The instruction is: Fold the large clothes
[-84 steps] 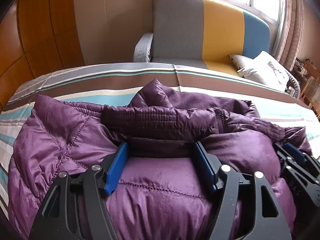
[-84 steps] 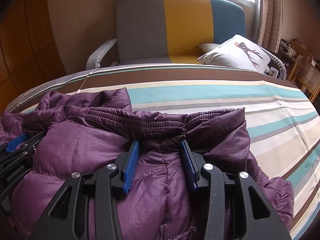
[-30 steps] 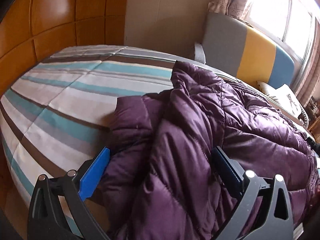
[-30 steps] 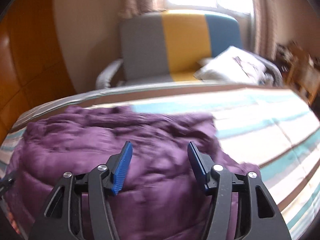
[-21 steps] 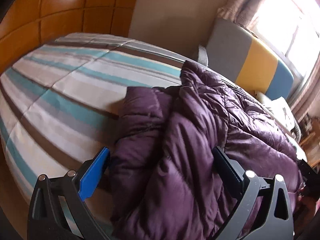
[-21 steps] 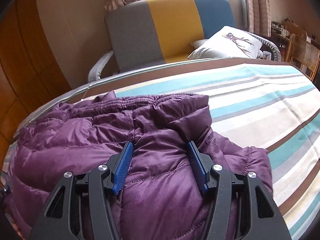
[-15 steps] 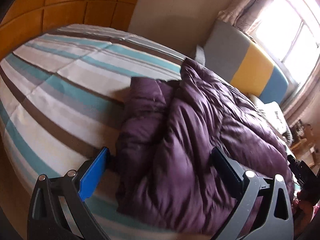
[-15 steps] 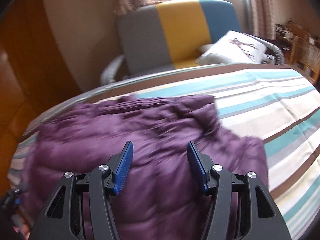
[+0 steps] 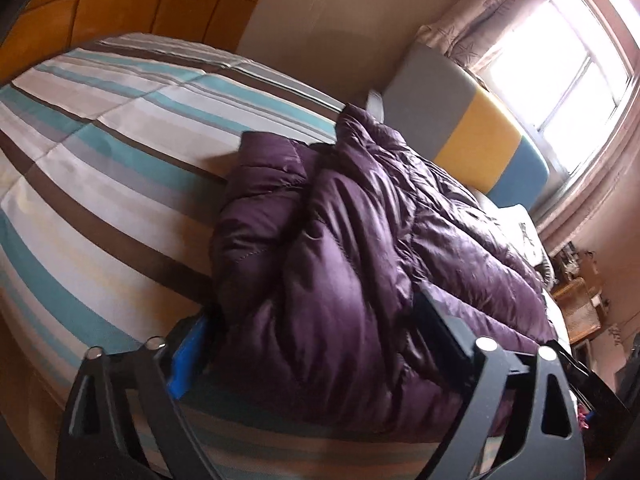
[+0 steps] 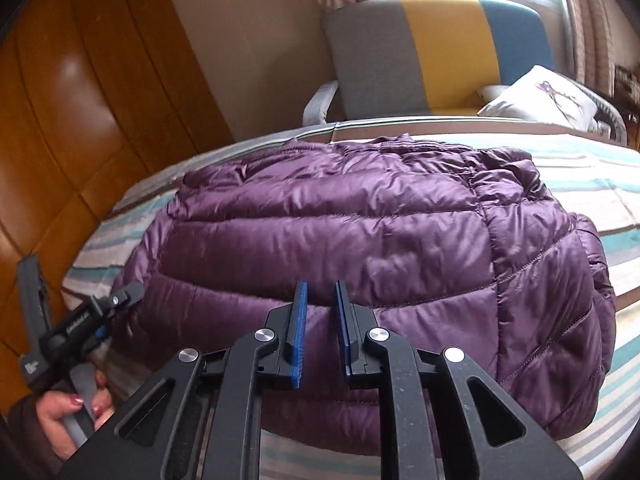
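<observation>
left wrist view: the purple puffer jacket (image 9: 360, 260) lies bunched on the striped bedspread (image 9: 100, 152), near the bed's close edge; its folded end fills the space between the fingers of the left gripper (image 9: 316, 344); the jaws stand wide and are closing, one blue pad low on the left against the jacket's side, the other finger (image 9: 436, 324) dark against the fabric on the right — whether the pads already press cannot be told, and the fabric between them shows no pinch; behind the bed stand a grey, yellow and blue armchair (image 9: 472, 136), a curtain and a bright window (image 9: 560, 80); orange-brown wall panels (image 9: 120, 4) run along the top left

right wrist view: the jacket (image 10: 360, 232) sits as a quilted mound across the middle of the bedspread (image 10: 600, 184), smooth side up; the right gripper (image 10: 320, 320) hangs just over its near edge with the jaws nearly together and closing — the narrow gap between the blue pads (image 10: 299, 328) holds nothing, and only the jacket's surface shows behind it; at the lower left a hand (image 10: 68, 408) with red nails grips the handle of the left gripper (image 10: 116, 300), whose tip reaches the jacket's left end; the armchair (image 10: 420, 52) with a white cushion (image 10: 540, 96) stands beyond the bed; wooden panels (image 10: 80, 100) fill the left side
</observation>
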`<state>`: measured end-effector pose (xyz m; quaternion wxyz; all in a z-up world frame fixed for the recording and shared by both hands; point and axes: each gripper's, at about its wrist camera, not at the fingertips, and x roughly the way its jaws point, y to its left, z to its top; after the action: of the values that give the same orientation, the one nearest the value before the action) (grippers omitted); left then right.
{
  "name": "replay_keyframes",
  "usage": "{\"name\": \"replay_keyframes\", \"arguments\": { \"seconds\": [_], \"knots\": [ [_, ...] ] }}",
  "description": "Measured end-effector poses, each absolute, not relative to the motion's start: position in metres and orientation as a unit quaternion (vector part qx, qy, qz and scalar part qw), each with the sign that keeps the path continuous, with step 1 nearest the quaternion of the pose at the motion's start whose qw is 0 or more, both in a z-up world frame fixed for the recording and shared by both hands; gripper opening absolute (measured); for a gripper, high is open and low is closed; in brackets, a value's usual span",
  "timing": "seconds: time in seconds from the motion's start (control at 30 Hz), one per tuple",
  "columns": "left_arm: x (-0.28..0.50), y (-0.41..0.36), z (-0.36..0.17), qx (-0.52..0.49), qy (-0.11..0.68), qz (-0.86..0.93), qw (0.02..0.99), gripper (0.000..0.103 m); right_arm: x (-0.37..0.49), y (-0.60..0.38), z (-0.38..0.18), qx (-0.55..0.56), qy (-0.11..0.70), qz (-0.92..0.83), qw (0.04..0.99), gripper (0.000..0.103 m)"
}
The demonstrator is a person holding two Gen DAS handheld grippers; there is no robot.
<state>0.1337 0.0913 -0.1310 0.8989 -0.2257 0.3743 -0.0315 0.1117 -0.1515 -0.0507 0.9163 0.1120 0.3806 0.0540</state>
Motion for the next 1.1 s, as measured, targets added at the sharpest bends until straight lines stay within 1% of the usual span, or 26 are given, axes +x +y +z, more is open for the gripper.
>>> {"name": "replay_keyframes", "arguments": {
  "seconds": [0.07,0.27,0.47,0.63,0.77,0.83,0.9,0.97,1.03,1.1],
  "knots": [
    [0.135,0.091,-0.132,-0.223,0.374,-0.027,0.9,0.086,0.113,-0.147,-0.054,0.1,0.385,0.051,0.916,0.014],
    [0.138,0.091,-0.135,-0.227,0.366,-0.028,0.902,0.086,0.127,-0.145,-0.084,0.096,0.413,0.045,0.904,0.014],
    [0.138,0.087,-0.135,-0.234,0.363,-0.043,0.901,0.086,0.124,-0.141,-0.094,0.081,0.41,0.039,0.907,0.014],
    [0.147,0.107,-0.14,-0.304,0.357,-0.039,0.882,0.074,0.123,-0.14,-0.095,0.088,0.409,0.04,0.907,0.014],
    [0.149,0.109,-0.144,-0.33,0.354,-0.045,0.874,0.072,0.124,-0.144,-0.094,0.102,0.411,0.04,0.905,0.014],
    [0.15,0.107,-0.145,-0.333,0.356,-0.049,0.872,0.066,0.124,-0.145,-0.093,0.103,0.412,0.039,0.905,0.014],
    [0.154,0.105,-0.146,-0.336,0.36,-0.05,0.869,0.061,0.125,-0.145,-0.092,0.101,0.413,0.036,0.904,0.014],
    [0.155,0.104,-0.149,-0.353,0.364,-0.053,0.86,0.055,0.125,-0.143,-0.092,0.093,0.413,0.032,0.905,0.014],
    [0.159,0.102,-0.152,-0.368,0.373,-0.066,0.849,0.039,0.125,-0.14,-0.092,0.084,0.413,0.029,0.906,0.014],
    [0.159,0.097,-0.147,-0.359,0.368,-0.065,0.855,0.03,0.125,-0.135,-0.093,0.072,0.411,0.023,0.909,0.014]
  ]
}}
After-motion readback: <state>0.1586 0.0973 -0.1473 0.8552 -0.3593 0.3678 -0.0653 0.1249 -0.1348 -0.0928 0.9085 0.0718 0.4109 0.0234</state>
